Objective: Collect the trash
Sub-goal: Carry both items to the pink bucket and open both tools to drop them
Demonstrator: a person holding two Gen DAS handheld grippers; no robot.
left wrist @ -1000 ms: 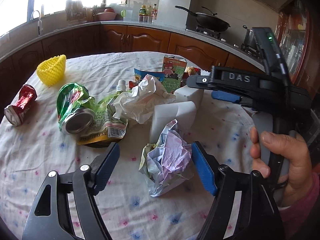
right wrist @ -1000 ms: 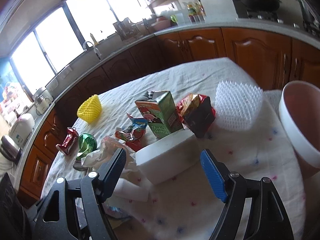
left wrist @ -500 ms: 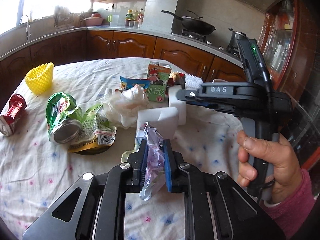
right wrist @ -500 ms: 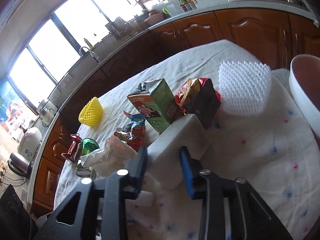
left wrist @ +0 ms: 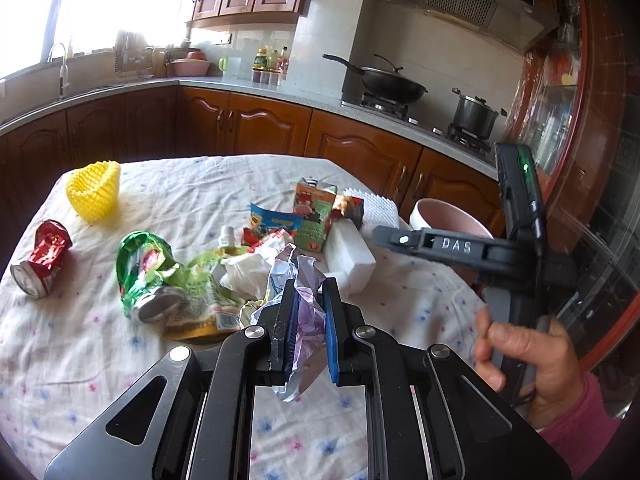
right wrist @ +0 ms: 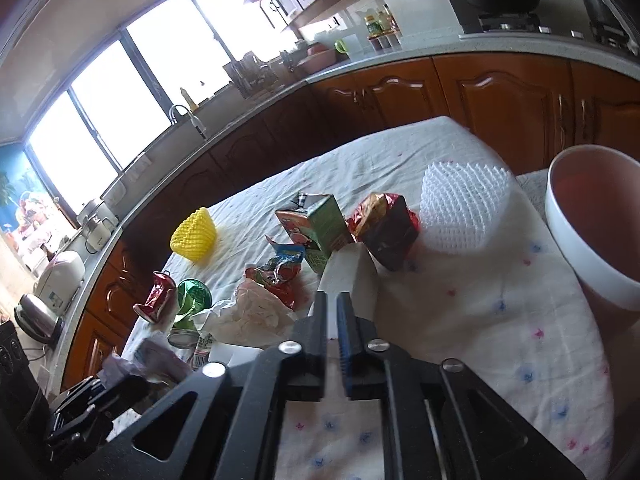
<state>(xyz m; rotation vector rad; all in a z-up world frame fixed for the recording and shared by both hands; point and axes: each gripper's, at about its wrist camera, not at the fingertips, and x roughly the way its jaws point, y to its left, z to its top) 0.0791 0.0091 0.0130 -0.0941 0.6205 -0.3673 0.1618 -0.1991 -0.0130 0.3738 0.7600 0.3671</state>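
Note:
My left gripper [left wrist: 311,286] is shut on a crumpled purple-and-white paper wad [left wrist: 302,268] and holds it a little above the flowered tablecloth [left wrist: 80,360]. In the right wrist view my right gripper [right wrist: 332,300] has its jaws closing, almost together, on the near edge of a white foam block [right wrist: 350,272]. A pale strip of the foam shows in the narrow gap. In the left wrist view the right gripper [left wrist: 378,236] reaches in from the right, and its tip meets the same block [left wrist: 348,252]. A pink bin [right wrist: 580,240] stands at the table's right edge.
On the cloth lie a crushed red can [left wrist: 44,256], a crushed green can [left wrist: 144,272], a yellow foam net [left wrist: 94,190], a juice carton [left wrist: 314,216], white tissue [left wrist: 248,272], a red snack bag [right wrist: 384,228] and a white foam net [right wrist: 464,208]. A hand in a pink sleeve [left wrist: 532,356] holds the right gripper.
Both grippers went from wide open to shut, the left on the paper wad, the right on the foam block. The left one has risen with the wad.

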